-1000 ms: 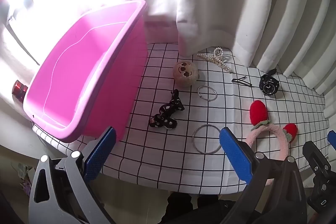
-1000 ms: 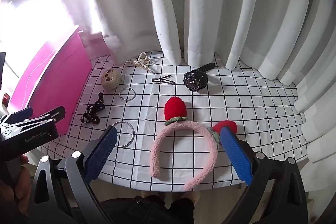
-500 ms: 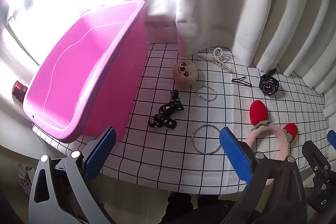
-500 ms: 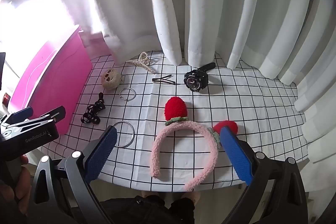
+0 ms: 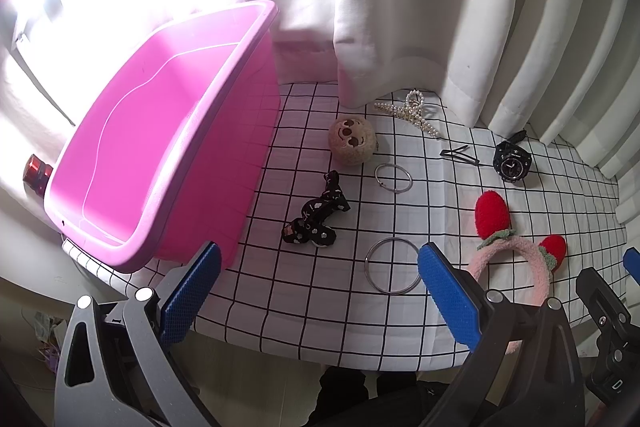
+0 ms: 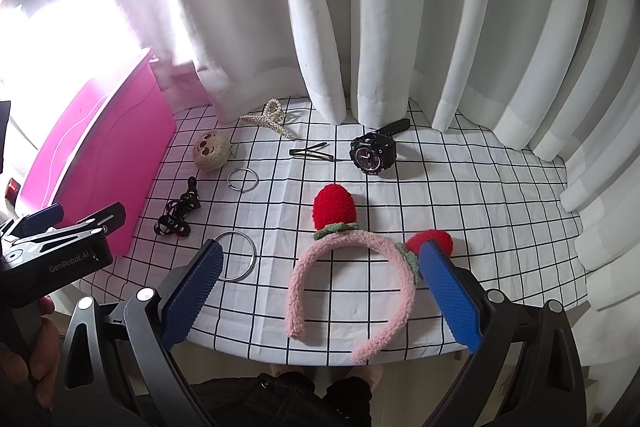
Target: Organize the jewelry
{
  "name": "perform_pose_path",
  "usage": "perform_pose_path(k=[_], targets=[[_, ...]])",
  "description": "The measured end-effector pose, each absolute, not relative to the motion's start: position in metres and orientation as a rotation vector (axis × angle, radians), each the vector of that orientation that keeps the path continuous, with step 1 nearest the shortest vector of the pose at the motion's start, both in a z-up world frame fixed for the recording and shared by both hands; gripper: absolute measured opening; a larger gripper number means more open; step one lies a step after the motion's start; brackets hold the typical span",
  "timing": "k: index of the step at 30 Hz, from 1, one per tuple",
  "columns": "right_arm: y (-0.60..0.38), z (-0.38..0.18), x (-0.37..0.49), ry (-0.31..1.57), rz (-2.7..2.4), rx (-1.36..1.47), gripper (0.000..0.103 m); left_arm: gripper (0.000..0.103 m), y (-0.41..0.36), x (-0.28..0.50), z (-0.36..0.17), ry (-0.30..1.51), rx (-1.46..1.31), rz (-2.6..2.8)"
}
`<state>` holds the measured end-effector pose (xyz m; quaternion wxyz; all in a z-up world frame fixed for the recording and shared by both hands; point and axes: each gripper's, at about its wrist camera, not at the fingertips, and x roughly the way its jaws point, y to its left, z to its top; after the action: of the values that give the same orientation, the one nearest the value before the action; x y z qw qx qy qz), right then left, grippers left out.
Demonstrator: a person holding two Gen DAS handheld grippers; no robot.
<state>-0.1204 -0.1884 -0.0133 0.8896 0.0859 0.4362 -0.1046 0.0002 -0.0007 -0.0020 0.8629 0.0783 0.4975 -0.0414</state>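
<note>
Two claws, both spread wide and empty, hover off the near edge of the table.

From your left wrist view, the left claw (image 5: 316,291) points at the gap between the pink bin (image 5: 120,155), which takes the table's left side, and the large ring (image 5: 394,265) near the near edge. The black bow (image 5: 316,217) lies just ahead, long axis running away from you, beside the bin wall. The bin looks empty.

From your right wrist view, the right claw (image 6: 320,293) straddles the headband (image 6: 352,279), whose arch faces the far edge and whose open ends point at you, one overhanging the near edge. The watch (image 6: 372,151) sits further back. Your right hand is nearer the headband; the left is nearer the bin.
</note>
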Motion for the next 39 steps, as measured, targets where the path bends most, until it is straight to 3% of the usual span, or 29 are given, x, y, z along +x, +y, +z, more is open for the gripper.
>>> perform_pose_path(k=[29,39], targets=[[-0.194,-0.019,-0.122,0.925,-0.213,0.193,0.094,0.097,-0.003,-0.001,-0.008,1.067,0.163,-0.081],[-0.227,-0.060,-0.129,0.992,-0.251,0.214,0.094,0.097,0.007,0.000,-0.057,1.134,0.115,-0.100]])
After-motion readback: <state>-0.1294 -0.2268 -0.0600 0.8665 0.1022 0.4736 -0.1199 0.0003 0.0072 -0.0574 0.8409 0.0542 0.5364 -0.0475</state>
